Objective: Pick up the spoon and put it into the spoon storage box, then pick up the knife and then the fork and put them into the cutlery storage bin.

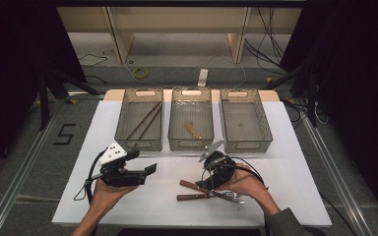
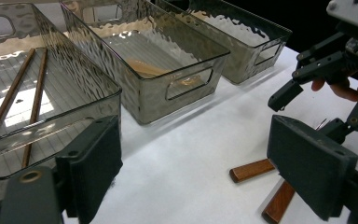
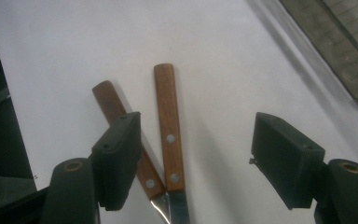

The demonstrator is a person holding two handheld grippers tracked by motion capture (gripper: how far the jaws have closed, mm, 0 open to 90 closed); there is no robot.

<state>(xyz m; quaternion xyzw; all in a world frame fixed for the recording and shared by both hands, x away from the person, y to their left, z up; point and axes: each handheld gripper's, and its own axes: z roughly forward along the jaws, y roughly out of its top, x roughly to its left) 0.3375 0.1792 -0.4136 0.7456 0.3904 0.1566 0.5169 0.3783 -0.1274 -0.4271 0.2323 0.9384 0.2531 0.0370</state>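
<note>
The one readable sign is a large dark numeral "5" (image 1: 65, 133), laid out in angular strokes like strips of tape on the grey floor (image 1: 24, 162) to the left of the white surface (image 1: 285, 167). It reads upright from the high view. The three clear bins, the wooden-handled knives and the bodies of the tools show no lettering, label or brand that can be made out; the grey plate atop the left-hand tool bears only small dark dots, not characters.
</note>
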